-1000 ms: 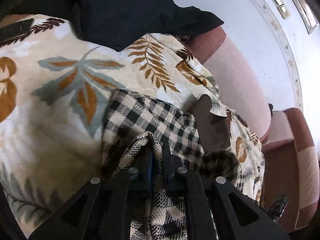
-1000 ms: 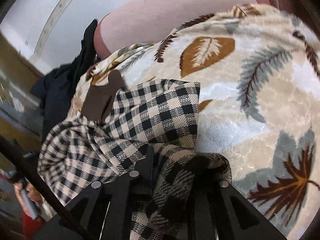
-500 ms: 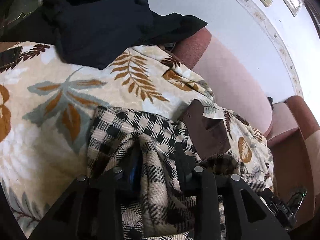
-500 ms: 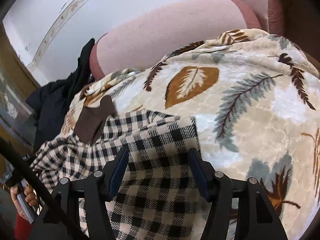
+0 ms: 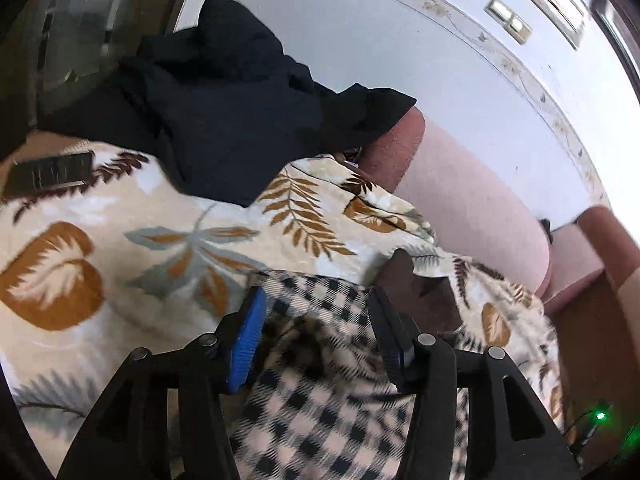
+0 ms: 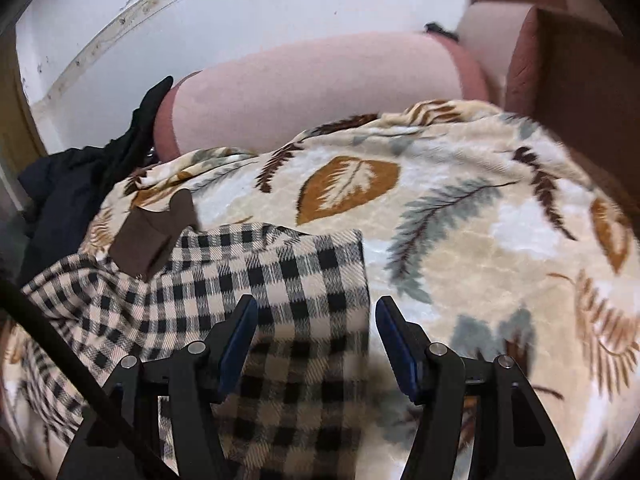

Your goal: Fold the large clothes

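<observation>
Two tongs above checked garment (image 6: pixel 280 280) on leaf blanket (image 6: pixel 480 240), left tongs (image 5: pixel 316 312) opening, right tongs (image 6: pixel 316 320) spread, neither gripping

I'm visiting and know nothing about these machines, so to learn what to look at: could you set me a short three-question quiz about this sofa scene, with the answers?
1. True or false: the right gripper is clamped shut on the checked garment.
2. What does the checked garment lie on? A) bare floor B) the leaf-patterned blanket C) a wooden table
3. Fill in: the dark clothing is heaped at the blanket's far edge, against the pink ____.

Key:
1. False: its blue pads stand apart, with only the garment's edge below them.
2. B.
3. Sofa.
</observation>
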`<move>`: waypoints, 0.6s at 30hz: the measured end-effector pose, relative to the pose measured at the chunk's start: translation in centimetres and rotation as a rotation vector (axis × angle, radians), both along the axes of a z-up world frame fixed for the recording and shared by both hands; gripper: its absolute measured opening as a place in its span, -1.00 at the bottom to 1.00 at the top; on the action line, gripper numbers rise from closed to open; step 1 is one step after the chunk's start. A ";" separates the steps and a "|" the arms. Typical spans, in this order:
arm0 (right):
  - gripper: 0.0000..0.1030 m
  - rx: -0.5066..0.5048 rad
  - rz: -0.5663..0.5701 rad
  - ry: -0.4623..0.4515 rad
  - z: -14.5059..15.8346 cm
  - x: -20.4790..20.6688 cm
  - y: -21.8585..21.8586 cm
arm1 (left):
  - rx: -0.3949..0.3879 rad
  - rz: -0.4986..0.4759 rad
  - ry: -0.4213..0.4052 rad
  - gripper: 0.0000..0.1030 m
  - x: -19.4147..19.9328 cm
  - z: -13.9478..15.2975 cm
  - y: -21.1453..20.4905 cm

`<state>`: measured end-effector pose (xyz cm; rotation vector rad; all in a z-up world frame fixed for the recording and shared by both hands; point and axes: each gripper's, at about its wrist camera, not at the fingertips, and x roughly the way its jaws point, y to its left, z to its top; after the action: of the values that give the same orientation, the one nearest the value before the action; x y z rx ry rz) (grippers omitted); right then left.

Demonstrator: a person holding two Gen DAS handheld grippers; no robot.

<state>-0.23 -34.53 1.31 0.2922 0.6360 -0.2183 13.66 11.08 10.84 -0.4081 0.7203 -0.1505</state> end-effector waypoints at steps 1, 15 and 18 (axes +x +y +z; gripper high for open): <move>0.29 -0.013 -0.001 0.000 0.1 -0.5 0.4 | 0.008 -0.001 0.002 0.00 -0.3 0.1 0.2; -0.09 -0.007 0.362 0.069 3.4 0.4 13.0 | -0.030 -0.066 0.141 0.01 -4.0 -4.2 4.6; -0.10 -0.031 0.435 0.120 2.1 2.6 16.4 | -0.009 -0.084 0.167 0.01 -4.3 -5.5 4.7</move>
<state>2.34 -18.15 3.43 0.1055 0.7975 0.1731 9.36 15.77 5.33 -0.4022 0.9022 -0.2001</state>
